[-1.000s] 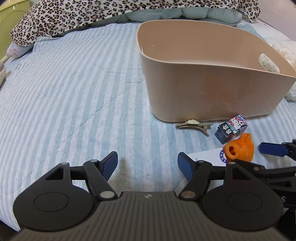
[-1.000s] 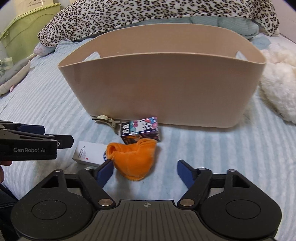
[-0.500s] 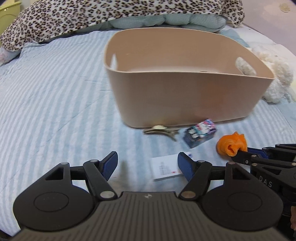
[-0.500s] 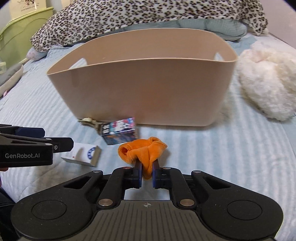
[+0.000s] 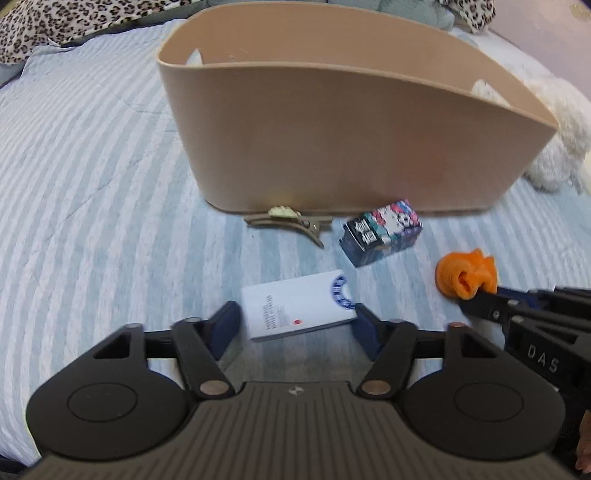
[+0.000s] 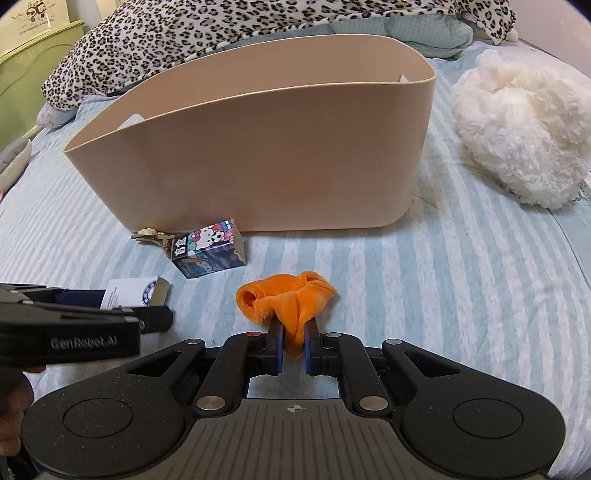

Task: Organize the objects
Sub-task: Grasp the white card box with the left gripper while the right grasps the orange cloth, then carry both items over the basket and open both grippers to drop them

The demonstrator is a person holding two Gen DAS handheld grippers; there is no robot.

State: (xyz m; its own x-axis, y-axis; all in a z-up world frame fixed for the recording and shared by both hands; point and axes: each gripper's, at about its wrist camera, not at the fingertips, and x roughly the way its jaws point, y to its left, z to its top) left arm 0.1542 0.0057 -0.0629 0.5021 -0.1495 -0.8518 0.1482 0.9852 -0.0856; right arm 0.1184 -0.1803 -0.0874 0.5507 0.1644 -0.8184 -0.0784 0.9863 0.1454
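1. The right gripper (image 6: 293, 347) had clamped its blue pads on the orange plush cloth (image 6: 286, 304); a second earlier those fingers stood wide apart around it, and half a second earlier they had just pinched it.
2. The cloth bunched up above the pads, and its far end looked lifted slightly off the striped bedsheet (image 6: 443, 288). I judged the grasp made and the carry to the beige storage bin (image 6: 266, 155) next.
3. The left gripper (image 5: 297, 326) had come forward. Its fingers were spread wide on either side of the white card box (image 5: 297, 304), the pads just beside the near corners but not yet pressing them.
4. A second earlier that box lay off to the right of the left gripper, partly hidden; it was now centred between the fingers, so a second pick looked ready.
5. The Hello Kitty box (image 5: 382, 230) and the hair clip (image 5: 290, 221) lay untouched on the sheet at the foot of the bin's near wall, the clip to the left.
6. The bin filled more of both wrist views than before, since both grippers had drawn nearer. Its floor was hidden behind the near wall.
7. A white fluffy plush (image 6: 521, 136) lay to the right of the bin, a leopard-print blanket (image 6: 221, 26) beyond it.
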